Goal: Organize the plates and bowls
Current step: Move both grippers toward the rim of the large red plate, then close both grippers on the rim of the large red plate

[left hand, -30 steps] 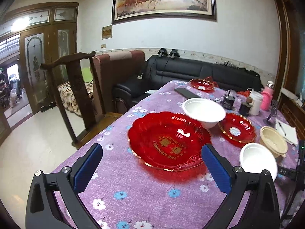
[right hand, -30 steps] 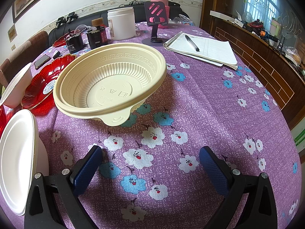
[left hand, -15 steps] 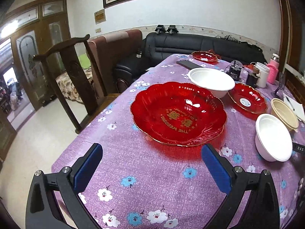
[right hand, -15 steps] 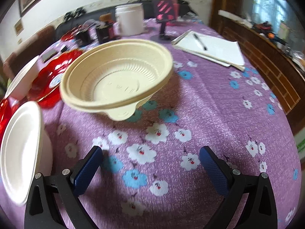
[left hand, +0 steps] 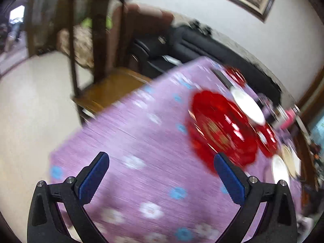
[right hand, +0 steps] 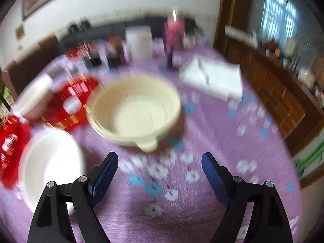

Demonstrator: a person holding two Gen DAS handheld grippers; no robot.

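Two grippers, both empty, hang over a purple flowered surface [right hand: 253, 141] set with plates and bowls waiting to be sorted. The right gripper [right hand: 160, 169] faces a cream bowl [right hand: 134, 109], which sits upright at twelve o'clock from its jaws, a little to the eleven side, near but clear of the blue pads. The jaws are closing from their widest, and nothing lies between them but cloth. The bowl's small tab points back at the gripper, toward six o'clock, the one feature that breaks its round outline, so a pinch on that near rim looks the likely approach. A white bowl [right hand: 50, 162] lies at nine o'clock, just beside the left finger, and a small red plate [right hand: 68, 103] at ten, touching or nearly touching the cream bowl; blur hides the gap.

The left gripper [left hand: 162, 175] holds its jaws wide apart over bare cloth at the table's corner. A large red plate [left hand: 220, 127] lies at one o'clock from them, well clear, its near edge just beyond the right pad. A large white bowl [left hand: 248, 106] sits past it at one o'clock.

On these views the right hand appears nearer the cream bowl, the left nearer the large red plate. Both pictures are smeared, so fine contact cannot be judged.
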